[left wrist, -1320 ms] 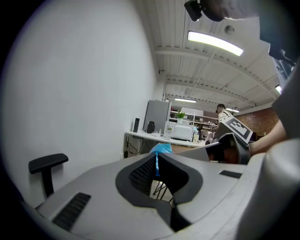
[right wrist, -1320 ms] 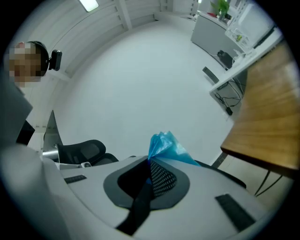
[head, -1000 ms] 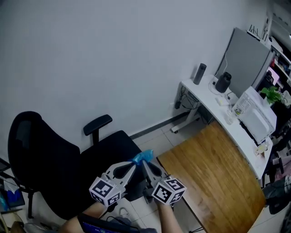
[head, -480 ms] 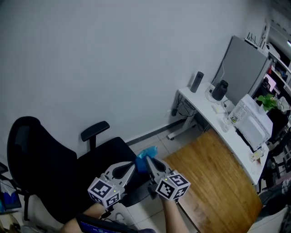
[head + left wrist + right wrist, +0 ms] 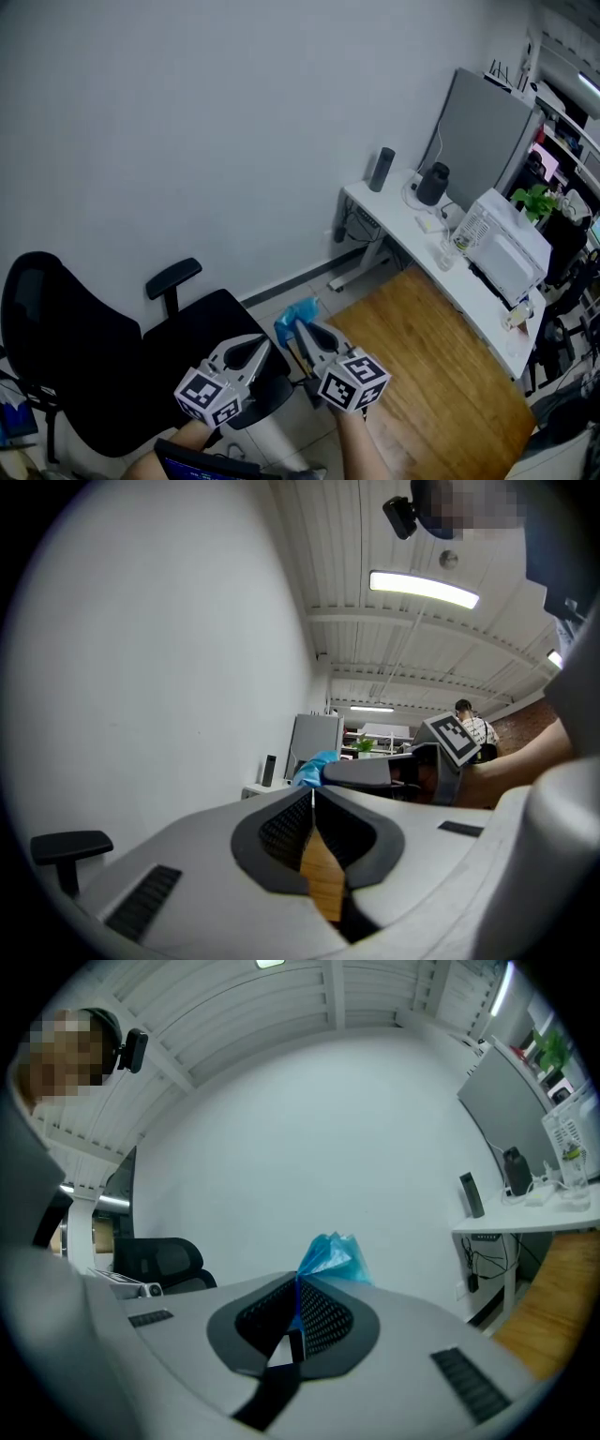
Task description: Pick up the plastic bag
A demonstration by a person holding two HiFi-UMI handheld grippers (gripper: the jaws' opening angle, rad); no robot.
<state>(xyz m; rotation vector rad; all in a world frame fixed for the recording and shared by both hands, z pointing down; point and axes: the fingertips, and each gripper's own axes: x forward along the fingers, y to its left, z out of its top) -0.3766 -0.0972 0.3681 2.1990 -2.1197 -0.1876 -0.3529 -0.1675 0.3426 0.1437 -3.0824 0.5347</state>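
Wall [image 5: 234, 112], plain and white, fills most of the head view. Below it at the left stands a black office chair [image 5: 84, 375] with one armrest up. To its right lies a wooden surface [image 5: 441, 375]. A white desk [image 5: 389, 211] runs along the far side of the wood. It carries a grey monitor [image 5: 483, 117] seen from behind, a dark cylinder speaker [image 5: 381, 170] and a white box [image 5: 502, 253] whose print is too small to read.

Both grippers sit low in the middle. The left gripper [image 5: 265, 340] has its jaws pressed together at the tips with nothing between them. The right gripper [image 5: 298, 324] is clamped fully closed on the blue plastic bag [image 5: 298, 312]. The bag is lifted clear of the chair seat and bunches out just beyond the jaw tips [image 5: 333, 1255].

Each gripper's marker cube [image 5: 352, 382] bears black-and-white square code patterns, the only markings that can be made out.
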